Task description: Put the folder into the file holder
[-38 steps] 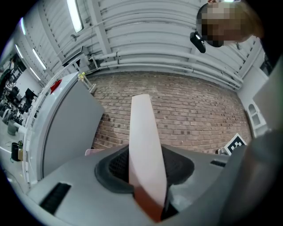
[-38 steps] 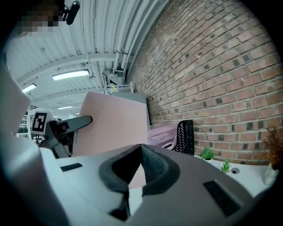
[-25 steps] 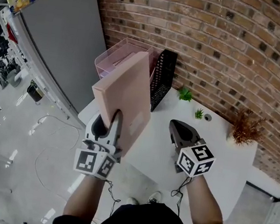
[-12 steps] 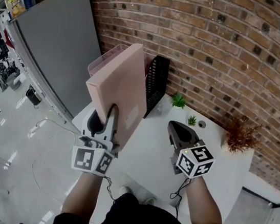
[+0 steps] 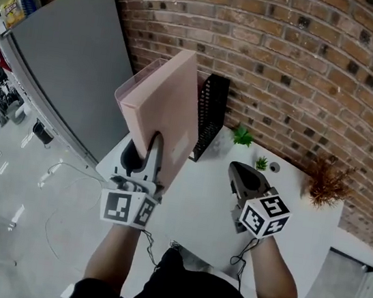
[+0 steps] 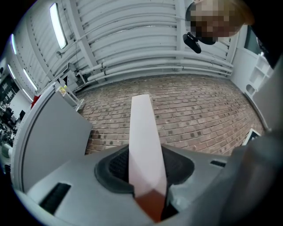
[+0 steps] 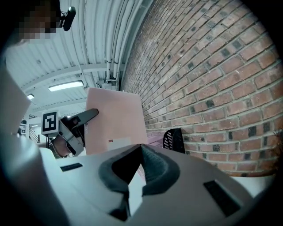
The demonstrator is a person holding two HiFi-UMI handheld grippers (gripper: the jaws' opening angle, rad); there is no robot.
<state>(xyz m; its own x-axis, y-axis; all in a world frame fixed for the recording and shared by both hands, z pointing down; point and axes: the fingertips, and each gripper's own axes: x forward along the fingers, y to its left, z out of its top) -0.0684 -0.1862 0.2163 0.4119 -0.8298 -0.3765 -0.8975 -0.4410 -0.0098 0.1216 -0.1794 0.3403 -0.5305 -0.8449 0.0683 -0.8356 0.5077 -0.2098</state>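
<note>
Clamping the pink folder (image 5: 167, 111) upright, the left gripper (image 5: 142, 163) is holding it aloft. Insertion into the black mesh file holder (image 5: 212, 111) at one o'clock is still pending. The right gripper (image 5: 241, 173) is idling, jaws closed on nothing.

The folder (image 5: 167, 118) stands on edge above the counter's (image 5: 299, 226) left end, its lower edge clamped between the left tool's (image 5: 153, 152) jaws. Behind it, at the counter's back left corner, the holder (image 5: 212, 111) stands against the wall (image 5: 308, 65), with a tray (image 7: 155, 139) just to its left. A panel (image 5: 68, 59) leans further left, off the counter. The right tool (image 5: 241, 175) hovers over the counter's middle, right of the folder and apart from it, jaws together on nothing. Along the wall to the holder's right stand a plant (image 5: 244, 136), a second plant (image 5: 261, 164) and, furthest right, a dried plant (image 5: 326, 182).
</note>
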